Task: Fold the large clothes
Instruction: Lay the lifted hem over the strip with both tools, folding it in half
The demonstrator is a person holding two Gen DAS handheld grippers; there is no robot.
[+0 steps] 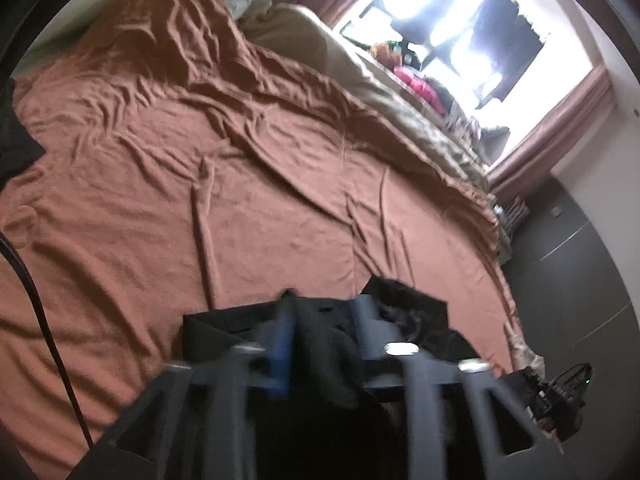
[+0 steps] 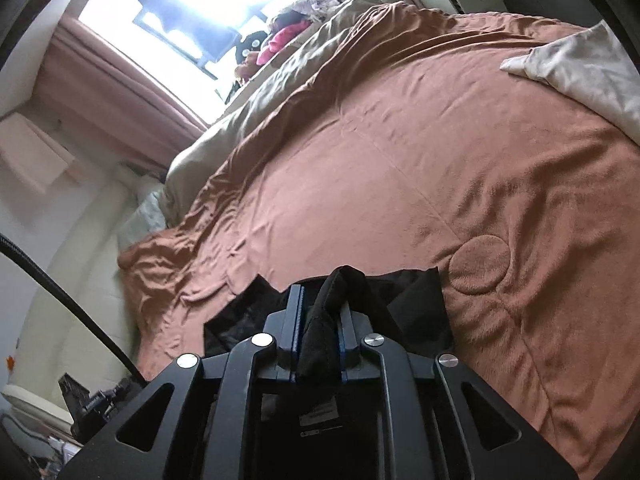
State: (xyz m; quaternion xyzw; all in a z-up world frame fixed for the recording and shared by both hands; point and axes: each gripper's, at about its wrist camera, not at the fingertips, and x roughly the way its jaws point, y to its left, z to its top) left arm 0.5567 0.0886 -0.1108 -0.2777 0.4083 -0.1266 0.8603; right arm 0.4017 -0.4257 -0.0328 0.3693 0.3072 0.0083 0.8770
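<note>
A black garment (image 1: 408, 312) hangs from both grippers above a bed with a rust-brown blanket (image 1: 200, 184). In the left wrist view my left gripper (image 1: 320, 320) is shut on a bunch of the black fabric; the view is motion-blurred. In the right wrist view my right gripper (image 2: 320, 312) is shut on a fold of the same black garment (image 2: 416, 304), which sticks up between the blue-edged fingers (image 2: 294, 320). The rest of the garment droops below the grippers and is mostly hidden by them.
The brown blanket (image 2: 400, 184) covers most of the bed. A beige duvet (image 1: 384, 96) is bunched along the window side, with a pile of clothes (image 1: 420, 88) on the sill. A pale pillow (image 2: 580, 68) lies at one corner. Dark floor (image 1: 568, 264) lies beyond the bed edge.
</note>
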